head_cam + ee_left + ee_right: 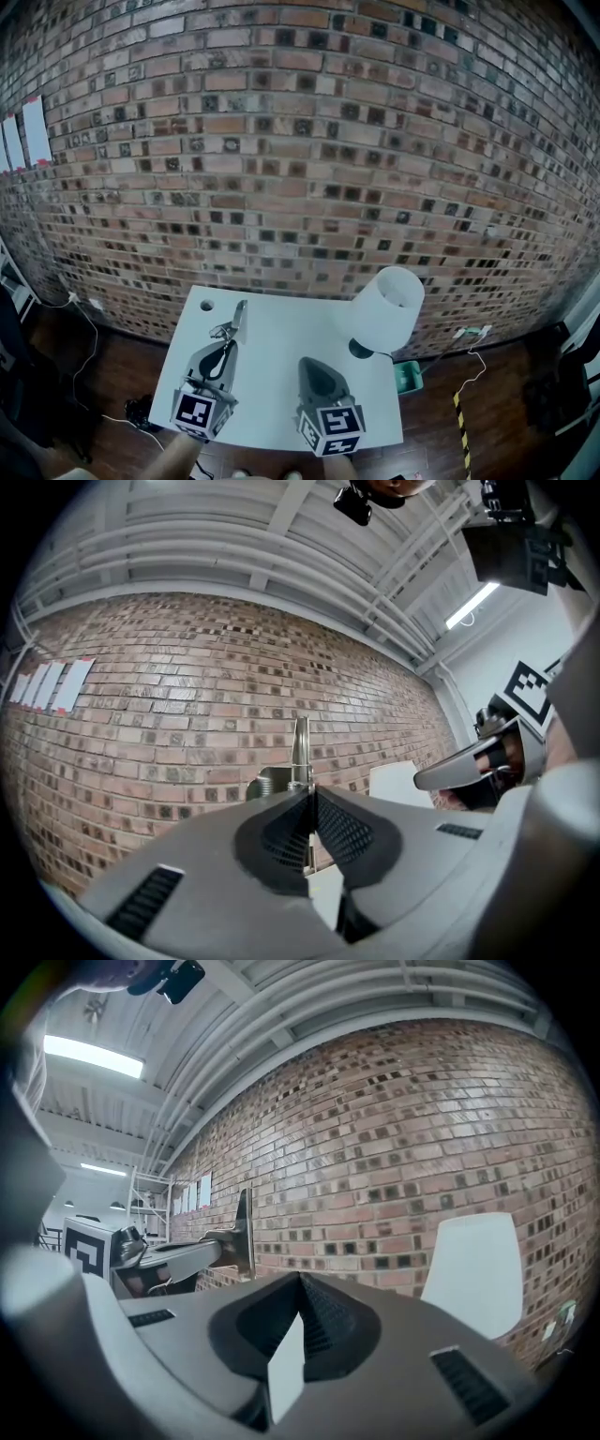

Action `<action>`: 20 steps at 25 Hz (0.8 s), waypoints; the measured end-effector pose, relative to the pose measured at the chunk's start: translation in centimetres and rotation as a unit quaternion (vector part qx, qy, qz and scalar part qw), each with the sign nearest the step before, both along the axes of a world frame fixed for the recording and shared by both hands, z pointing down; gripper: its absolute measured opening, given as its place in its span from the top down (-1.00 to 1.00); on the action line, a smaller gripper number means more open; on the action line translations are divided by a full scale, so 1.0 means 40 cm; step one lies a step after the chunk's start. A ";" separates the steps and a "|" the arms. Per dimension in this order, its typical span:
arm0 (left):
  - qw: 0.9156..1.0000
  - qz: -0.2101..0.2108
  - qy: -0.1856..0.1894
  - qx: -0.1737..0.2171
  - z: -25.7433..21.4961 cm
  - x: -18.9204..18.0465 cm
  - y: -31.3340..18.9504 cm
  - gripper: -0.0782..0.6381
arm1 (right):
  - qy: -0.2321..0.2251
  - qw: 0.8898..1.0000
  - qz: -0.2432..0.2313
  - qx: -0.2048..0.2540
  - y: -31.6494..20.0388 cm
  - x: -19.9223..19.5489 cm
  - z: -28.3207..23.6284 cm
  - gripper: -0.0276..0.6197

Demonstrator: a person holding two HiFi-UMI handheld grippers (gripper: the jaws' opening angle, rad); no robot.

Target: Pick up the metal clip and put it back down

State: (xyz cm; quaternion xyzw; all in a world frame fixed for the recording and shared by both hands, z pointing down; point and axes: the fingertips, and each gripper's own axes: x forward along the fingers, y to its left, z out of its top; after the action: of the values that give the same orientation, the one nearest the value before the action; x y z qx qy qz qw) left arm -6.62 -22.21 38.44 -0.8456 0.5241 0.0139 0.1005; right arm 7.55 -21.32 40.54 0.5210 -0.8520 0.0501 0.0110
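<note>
The metal clip (236,321) is a slim silver piece held above the left part of the white table (281,328). My left gripper (229,343) is shut on its lower end. In the left gripper view the clip (301,750) sticks up past the closed jaws of the left gripper (307,795), against the brick wall. My right gripper (310,362) hovers beside it over the table's middle, shut with nothing in it. The right gripper view shows its jaws met at the tip (300,1279), with the clip (246,1232) and left gripper off to the left.
A lamp with a white shade (387,309) stands at the table's back right corner. A small round hole (206,305) sits near the table's back left corner. A brick wall (300,141) rises close behind. Cables and a green box (408,376) lie on the wooden floor.
</note>
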 end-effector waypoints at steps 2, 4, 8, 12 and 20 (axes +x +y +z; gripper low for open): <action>0.999 0.002 0.034 0.000 0.007 -0.015 -0.009 0.78 | -0.001 1.000 0.004 -0.002 0.002 0.005 0.004 0.97; 0.992 0.012 0.120 -0.037 0.019 -0.028 -0.023 0.78 | -0.001 1.000 0.007 -0.001 0.004 0.011 0.007 0.97; 0.931 0.038 0.332 -0.149 0.072 -0.043 -0.058 0.78 | -0.001 1.000 0.015 -0.003 0.001 0.024 0.012 0.97; 0.822 0.081 0.524 -0.205 0.152 -0.025 -0.093 0.78 | 0.002 1.000 0.017 -0.010 -0.001 0.034 0.025 0.97; 0.696 0.000 0.648 -0.310 0.414 -0.036 -0.126 0.78 | 0.007 0.998 0.038 -0.048 0.000 0.076 0.090 0.97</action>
State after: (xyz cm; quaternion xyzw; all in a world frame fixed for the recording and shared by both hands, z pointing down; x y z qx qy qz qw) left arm -8.08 -27.27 54.98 -0.6106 0.4337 0.3955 -0.5316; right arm 10.59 -21.33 44.15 0.5519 -0.8283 0.0874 0.0405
